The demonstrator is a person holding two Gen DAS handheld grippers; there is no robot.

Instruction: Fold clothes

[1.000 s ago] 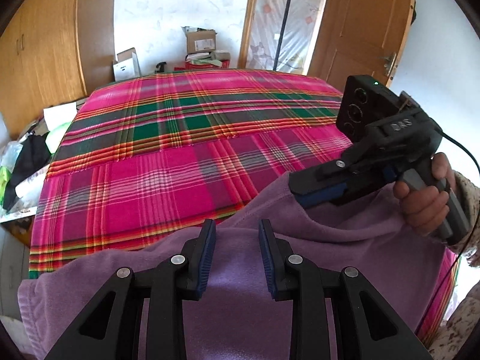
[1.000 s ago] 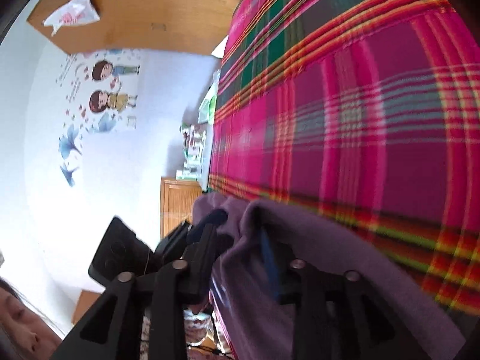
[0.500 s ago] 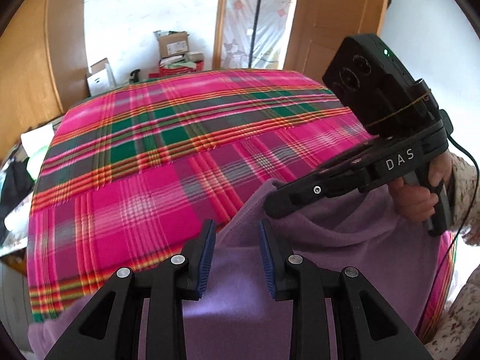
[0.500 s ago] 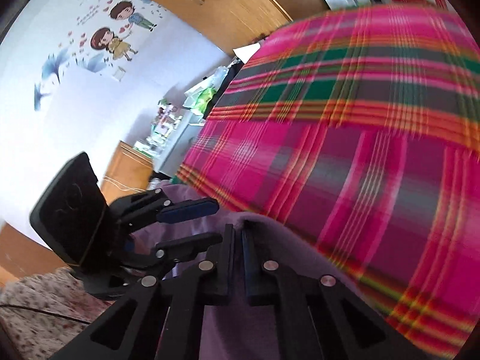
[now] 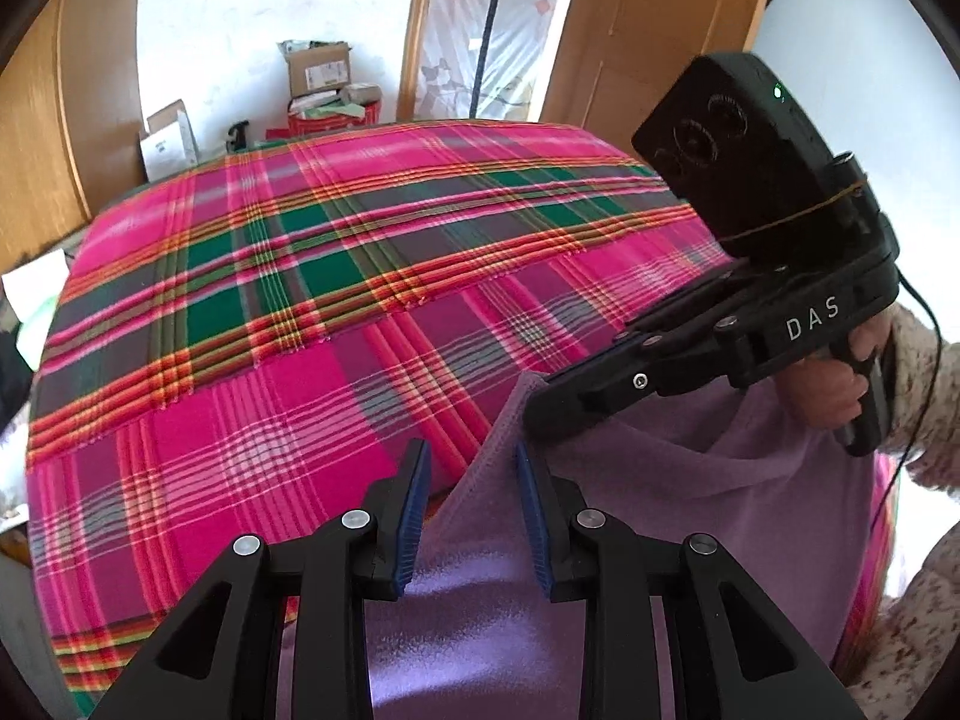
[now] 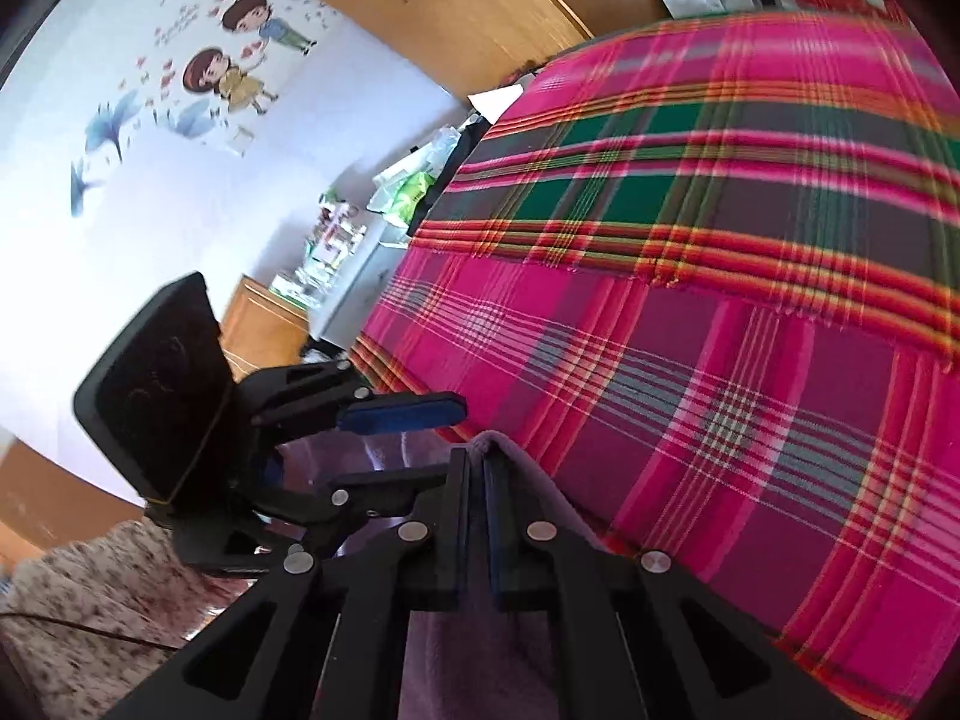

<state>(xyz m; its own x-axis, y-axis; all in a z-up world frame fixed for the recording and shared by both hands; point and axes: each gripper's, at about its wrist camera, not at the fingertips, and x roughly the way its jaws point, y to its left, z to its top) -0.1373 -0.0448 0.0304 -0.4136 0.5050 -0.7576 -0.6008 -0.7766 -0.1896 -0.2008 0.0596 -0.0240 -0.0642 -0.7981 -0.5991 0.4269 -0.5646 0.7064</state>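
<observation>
Pink-and-green plaid bedspread is covering the bed from near to far. At the near edge, the left gripper is standing with its jaws apart, the purple garment lying between them, apparently ungripped. To the right, the right gripper is pinching the garment's raised edge with jaws nearly together, a hand holding its handle.
</observation>
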